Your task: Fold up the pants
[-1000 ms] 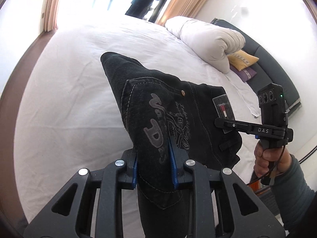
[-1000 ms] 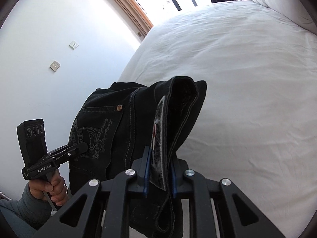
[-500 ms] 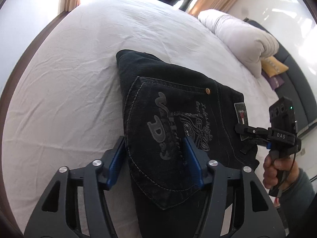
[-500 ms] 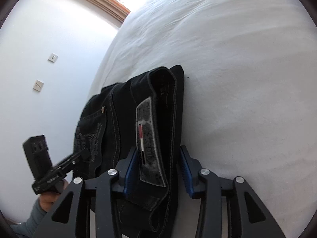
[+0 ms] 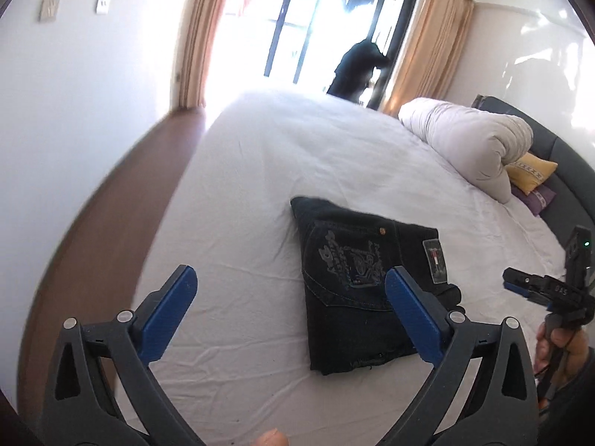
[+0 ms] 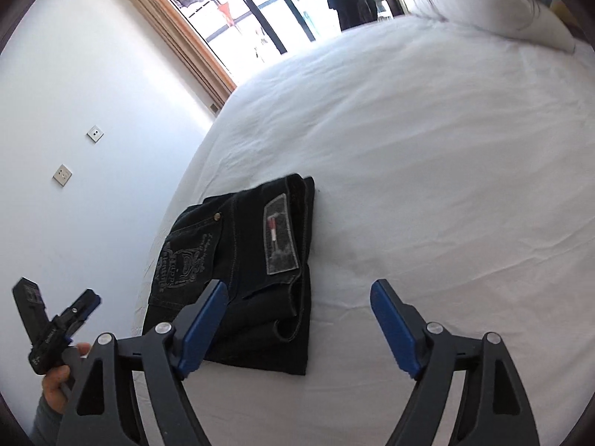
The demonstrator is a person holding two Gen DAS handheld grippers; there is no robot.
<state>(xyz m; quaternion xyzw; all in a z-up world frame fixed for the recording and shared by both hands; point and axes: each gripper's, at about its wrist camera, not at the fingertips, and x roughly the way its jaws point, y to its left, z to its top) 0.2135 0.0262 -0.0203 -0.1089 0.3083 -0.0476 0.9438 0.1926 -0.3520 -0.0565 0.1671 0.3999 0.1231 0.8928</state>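
Observation:
The black jeans [image 5: 357, 278] lie folded into a compact rectangle on the white bed [image 5: 260, 193], back pocket embroidery and waistband patch facing up. They also show in the right wrist view [image 6: 241, 260]. My left gripper [image 5: 290, 297] is open and empty, raised above and in front of the jeans. My right gripper [image 6: 297, 308] is open and empty, held above the jeans' near edge. Each view shows the other gripper at its side: the right gripper [image 5: 520, 282] and the left gripper [image 6: 89, 297].
A rolled white duvet [image 5: 465, 145] lies at the bed's far right with a yellow cushion [image 5: 531, 171] and a purple one [image 5: 535, 197] by a dark headboard. Wooden floor [image 5: 111, 223] runs left of the bed. A glass door with curtains stands beyond.
Both grippers have opened, let go of the jeans and pulled back and up. The jeans now lie flat on the bed instead of hanging from the jaws.

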